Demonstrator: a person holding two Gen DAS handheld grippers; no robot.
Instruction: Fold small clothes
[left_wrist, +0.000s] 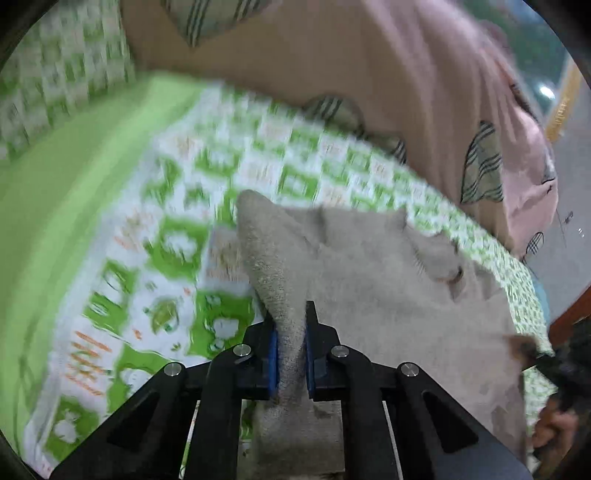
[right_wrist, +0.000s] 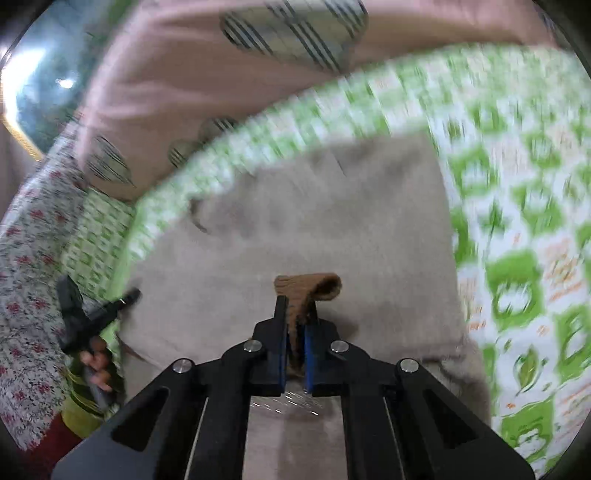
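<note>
Both claws already have cloth in them, so the coming move turns on how the grey garment (left_wrist: 388, 295) hangs between the two grips.

In the left wrist view, the left gripper (left_wrist: 291, 343) is pinching a raised ridge of the grey fabric between its blue pads (left_wrist: 272, 354); the ridge runs straight away from the claw toward twelve o'clock and peaks in a soft point at about eleven. The rest of the garment spreads flat from the claw toward two and three o'clock, over the green-and-white patterned sheet (left_wrist: 177, 206).

In the right wrist view, the right gripper (right_wrist: 295, 325) is pressed together on a small brownish tab of the same garment, perhaps a cuff or hem edge, which curls over at twelve o'clock just past the fingertips. The grey cloth (right_wrist: 332, 206) stretches away from it toward twelve, with its far edge lying across the view from nine to two.

The other claw (right_wrist: 96, 314) shows at nine o'clock there, at the garment's left edge, so the two grips seem to sit on one near edge, left and right. I judge the long axis runs between the hands, and folding would carry that edge toward twelve. A pink pillow (left_wrist: 369, 74) lies beyond the sheet.
</note>
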